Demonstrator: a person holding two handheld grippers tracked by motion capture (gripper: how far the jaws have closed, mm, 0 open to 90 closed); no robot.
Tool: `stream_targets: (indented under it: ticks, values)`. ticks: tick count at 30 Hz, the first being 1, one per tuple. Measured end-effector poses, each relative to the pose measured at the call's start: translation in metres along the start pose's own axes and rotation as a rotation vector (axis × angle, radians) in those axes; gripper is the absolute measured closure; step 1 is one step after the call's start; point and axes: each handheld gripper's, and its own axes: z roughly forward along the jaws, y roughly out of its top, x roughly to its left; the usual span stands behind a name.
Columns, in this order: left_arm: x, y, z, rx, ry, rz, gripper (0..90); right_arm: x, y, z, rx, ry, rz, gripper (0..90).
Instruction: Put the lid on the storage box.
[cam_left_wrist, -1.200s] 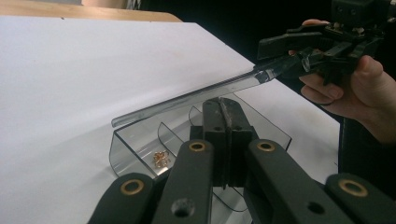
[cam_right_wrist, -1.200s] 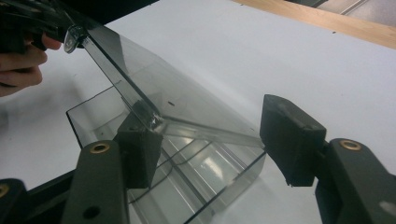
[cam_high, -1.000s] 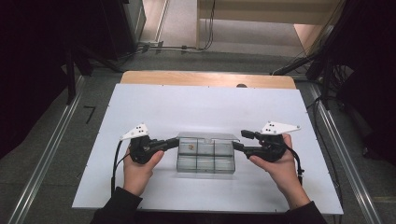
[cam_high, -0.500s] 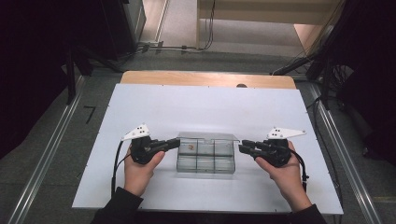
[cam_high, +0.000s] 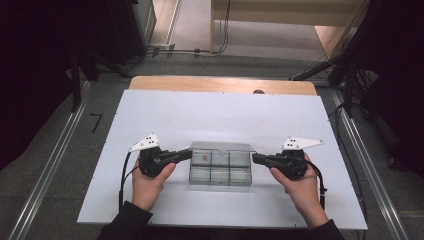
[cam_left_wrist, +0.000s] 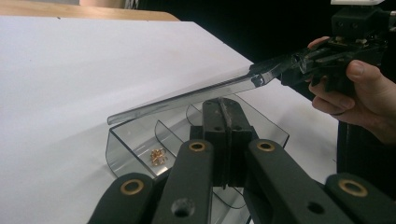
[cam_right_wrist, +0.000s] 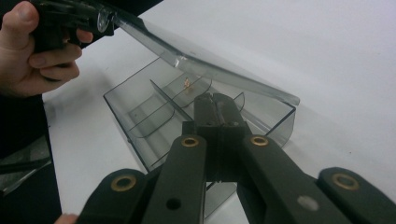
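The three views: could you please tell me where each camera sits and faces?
High view: above the person's side of the table, looking forward and down on the box; left hand and right hand enter from below.
Left gripper view: on the left gripper, looking along its shut jaws over the box toward the right gripper, whose jaws have just been closing on the lid; right hand shows.
Right gripper view: on the right gripper, facing the opposite way; left hand shows.
Shared: both gripper views show box and raised lid.
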Motion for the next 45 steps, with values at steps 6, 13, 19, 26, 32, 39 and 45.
stream_targets:
  ticks: [6, 13, 19, 26, 32, 39, 45]
  values:
    - [-0.001, -0.001, -0.001, 0.005, -0.006, 0.004, 90.0, 0.000, 0.000, -0.003, -0.017, 0.005, -0.001, 88.1]
    - [-0.003, -0.003, -0.002, 0.014, -0.013, 0.013, 90.0, 0.002, 0.000, -0.003, -0.015, 0.008, -0.016, 88.1]
    - [-0.004, -0.006, -0.004, 0.026, -0.017, 0.021, 90.0, 0.004, -0.004, -0.004, -0.009, 0.007, -0.029, 88.1]
    - [-0.006, -0.010, -0.005, 0.053, -0.021, 0.036, 90.0, 0.006, -0.008, -0.004, -0.001, 0.014, -0.038, 88.0]
    - [-0.006, -0.013, -0.007, 0.067, -0.025, 0.034, 90.0, 0.007, -0.013, -0.003, 0.010, 0.019, -0.046, 88.0]
    - [-0.005, -0.017, -0.007, 0.110, -0.024, 0.047, 90.0, 0.007, -0.019, -0.002, 0.028, 0.024, -0.059, 88.0]
    - [-0.005, -0.019, -0.004, 0.144, -0.022, 0.063, 90.0, 0.007, -0.023, 0.001, 0.045, 0.039, -0.069, 88.0]
